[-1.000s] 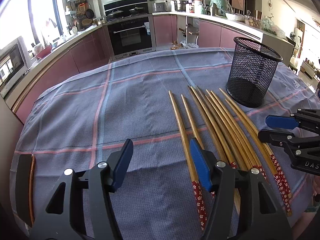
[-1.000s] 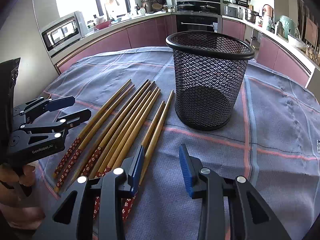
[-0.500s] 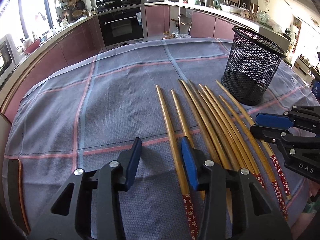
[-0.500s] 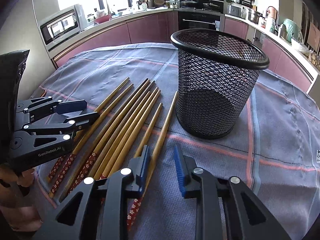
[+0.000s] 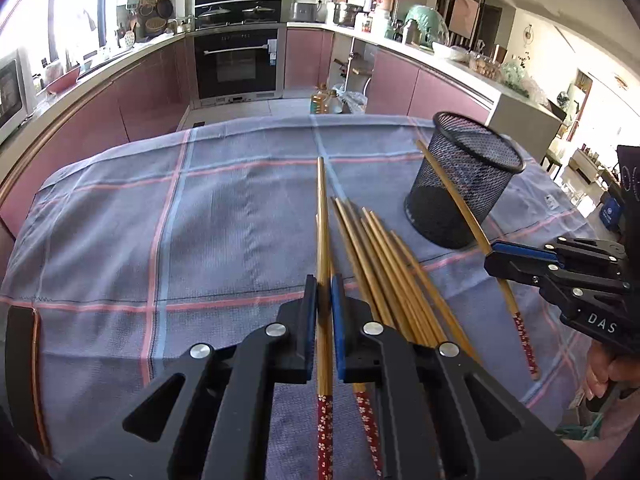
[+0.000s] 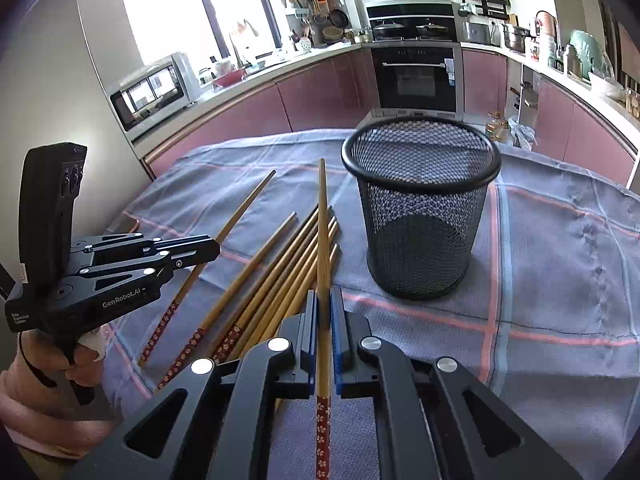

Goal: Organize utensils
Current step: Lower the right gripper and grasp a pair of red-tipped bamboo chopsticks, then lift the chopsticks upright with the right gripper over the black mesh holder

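Several bamboo chopsticks with red flowered ends (image 5: pixel 384 264) (image 6: pixel 276 276) lie side by side on the blue checked tablecloth. My left gripper (image 5: pixel 324 292) is shut on one chopstick (image 5: pixel 322 216), lifted and pointing away from me. My right gripper (image 6: pixel 323 312) is shut on another chopstick (image 6: pixel 322 216), its tip left of the black mesh cup (image 6: pixel 420 208). In the left wrist view the right gripper (image 5: pixel 496 258) holds its chopstick (image 5: pixel 452 192) slanted in front of the cup (image 5: pixel 464 180). In the right wrist view the left gripper (image 6: pixel 214 248) shows at the left.
The tablecloth (image 5: pixel 168 216) covers the round table; its edge shows at the left (image 5: pixel 24 360). Kitchen counters and an oven (image 5: pixel 238 64) stand behind the table. An oil bottle (image 5: pixel 322 100) sits on the floor beyond.
Both grippers have closed, each on one chopstick, and have lifted them off the cloth. Before they were open above the row.
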The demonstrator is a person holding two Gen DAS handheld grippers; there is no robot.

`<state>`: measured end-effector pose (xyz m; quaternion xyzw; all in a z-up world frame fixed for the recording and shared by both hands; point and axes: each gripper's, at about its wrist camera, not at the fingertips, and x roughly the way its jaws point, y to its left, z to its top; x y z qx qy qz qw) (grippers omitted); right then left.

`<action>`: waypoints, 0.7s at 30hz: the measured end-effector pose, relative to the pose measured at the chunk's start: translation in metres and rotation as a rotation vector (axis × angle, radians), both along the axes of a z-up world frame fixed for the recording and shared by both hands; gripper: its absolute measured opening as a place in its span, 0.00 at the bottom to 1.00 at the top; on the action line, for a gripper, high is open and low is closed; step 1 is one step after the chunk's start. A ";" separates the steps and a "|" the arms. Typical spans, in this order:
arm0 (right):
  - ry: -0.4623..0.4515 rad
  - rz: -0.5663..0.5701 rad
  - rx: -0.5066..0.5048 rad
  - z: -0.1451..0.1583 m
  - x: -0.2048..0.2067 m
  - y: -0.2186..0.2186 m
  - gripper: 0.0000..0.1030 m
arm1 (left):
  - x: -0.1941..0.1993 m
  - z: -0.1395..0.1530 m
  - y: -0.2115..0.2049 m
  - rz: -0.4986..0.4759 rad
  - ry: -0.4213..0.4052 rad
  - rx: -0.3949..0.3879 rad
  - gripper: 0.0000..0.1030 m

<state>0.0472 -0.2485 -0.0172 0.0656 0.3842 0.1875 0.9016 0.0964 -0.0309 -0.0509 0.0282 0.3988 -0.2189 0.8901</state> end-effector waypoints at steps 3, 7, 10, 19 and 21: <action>-0.059 0.004 0.023 0.019 -0.005 -0.007 0.05 | -0.009 0.025 0.003 -0.030 -0.035 -0.048 0.08; -0.128 0.003 0.058 0.042 -0.010 -0.017 0.05 | -0.021 0.060 0.007 -0.068 -0.087 -0.105 0.08; -0.179 -0.001 0.076 0.056 -0.012 -0.026 0.05 | -0.032 0.087 0.010 -0.086 -0.131 -0.144 0.07; -0.307 -0.008 0.073 0.100 0.001 -0.046 0.05 | -0.031 0.148 -0.003 -0.131 -0.243 -0.264 0.07; -0.329 -0.014 0.073 0.109 0.003 -0.050 0.05 | -0.028 0.161 -0.011 -0.140 -0.265 -0.277 0.07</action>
